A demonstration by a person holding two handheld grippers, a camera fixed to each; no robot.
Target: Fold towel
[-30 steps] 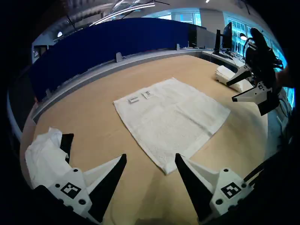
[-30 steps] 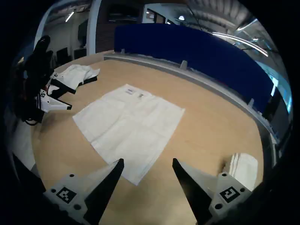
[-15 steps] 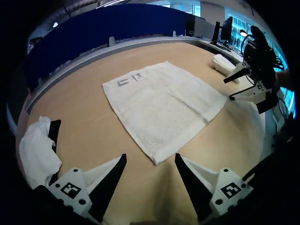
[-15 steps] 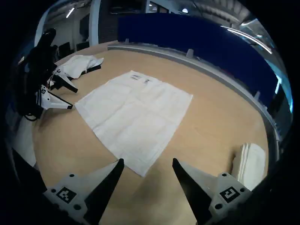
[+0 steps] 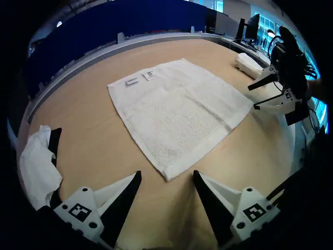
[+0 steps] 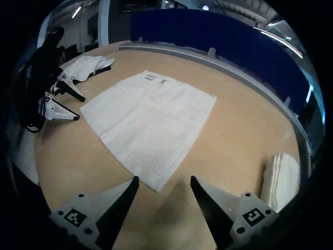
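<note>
Left gripper view: left gripper (image 5: 166,173), fingers apart, faces the near corner of the towel (image 5: 179,108) lying flat on the table (image 5: 83,133); right gripper view: right gripper (image 6: 164,179), likewise apart, faces another corner; the towel appears soft and light, so pinch both corners.

Bright, sharp centre; fisheye-warped edges.

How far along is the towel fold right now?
Done: the towel lies spread flat on the table. In hand: the left gripper and right gripper are open, each poised at a near corner, gripping nothing. Left: grasp the corners and make every fold; none is made yet.
</note>
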